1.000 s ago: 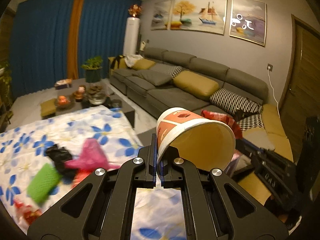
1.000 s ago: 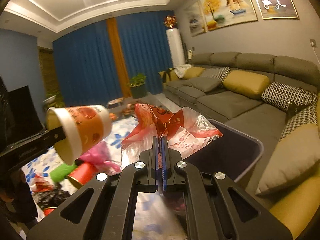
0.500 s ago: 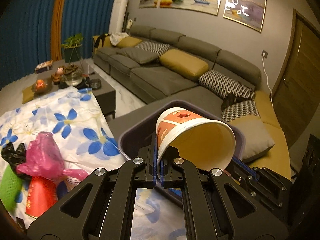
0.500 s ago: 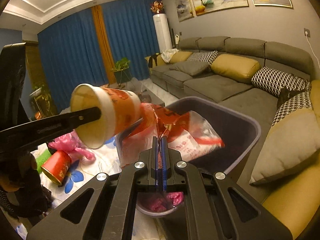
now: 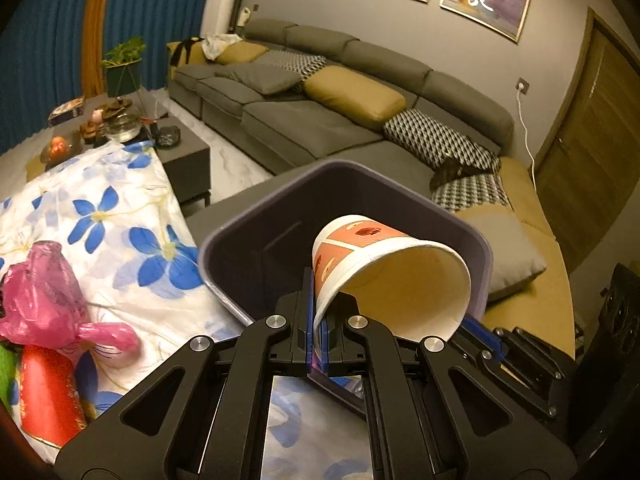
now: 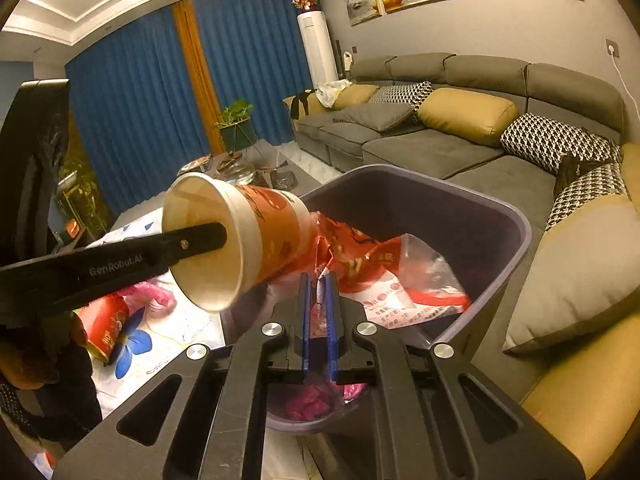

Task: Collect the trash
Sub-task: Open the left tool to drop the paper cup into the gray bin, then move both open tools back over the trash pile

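Left wrist view: the left gripper (image 5: 317,334) pinches the rim of an orange-and-white paper cup (image 5: 384,268), tipped above the dark purple plastic bin (image 5: 478,240). The right gripper (image 6: 319,320), jaws slightly apart, has a red-and-clear plastic bag (image 6: 384,268) between its pads above that bin. Beyond stands a grey sofa (image 6: 432,136).

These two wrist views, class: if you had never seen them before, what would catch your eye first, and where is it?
First, the big paper cup, pinched by its rim in the left gripper and tipped over the purple bin. Next, the crinkled red-and-clear plastic bag above the bin's opening, in front of the right gripper. Off left, a pink bag lies on the blue-flowered cloth.
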